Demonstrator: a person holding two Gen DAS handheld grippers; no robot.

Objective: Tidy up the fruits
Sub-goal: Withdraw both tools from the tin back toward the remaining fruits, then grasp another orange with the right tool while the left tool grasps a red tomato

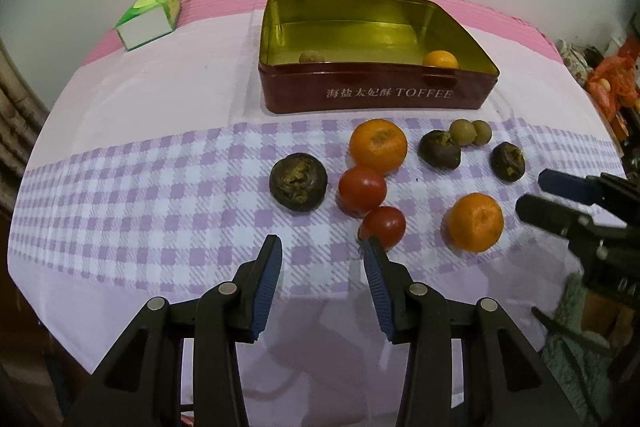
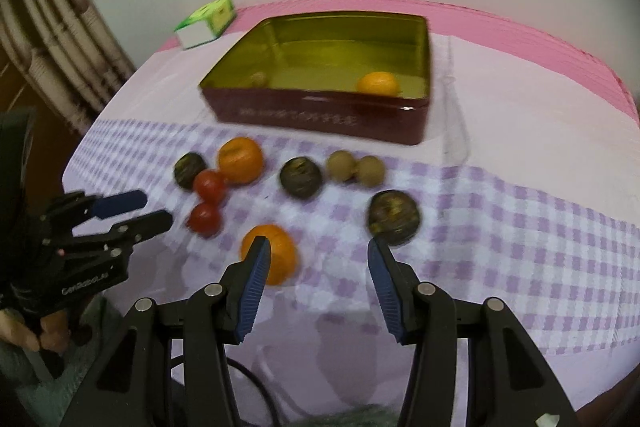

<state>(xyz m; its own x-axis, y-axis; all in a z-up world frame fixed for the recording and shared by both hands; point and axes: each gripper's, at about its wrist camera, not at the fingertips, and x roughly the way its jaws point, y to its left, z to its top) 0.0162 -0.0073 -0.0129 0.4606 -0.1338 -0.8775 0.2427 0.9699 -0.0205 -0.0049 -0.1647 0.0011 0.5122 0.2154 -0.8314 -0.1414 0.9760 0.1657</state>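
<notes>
Green-and-white carton (image 1: 150, 17): far left of table (image 1: 120, 99). Toffee tin (image 1: 372, 87): centre back, holding one longan (image 1: 311, 57) and one mandarin (image 1: 441, 59). Checked cloth (image 1: 140, 195): mangosteen (image 1: 298, 183), mandarin (image 1: 378, 145), two tomatoes (image 1: 362, 189), loose ahead of tin. Left hand-held gripper (image 1: 322, 251): jaws apart, empty, beside nearer tomato. Right hand-held gripper (image 2: 316, 251): jaws apart, empty, over cloth.

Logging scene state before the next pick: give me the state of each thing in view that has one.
toffee tin: lid off, holds one orange and one longan
left gripper: open, empty
right gripper: open, empty
loose fruit on the cloth: two oranges, two tomatoes, three dark fruits, two longans, all outside the tin
green box: lying on its side, apart from the tin
</notes>
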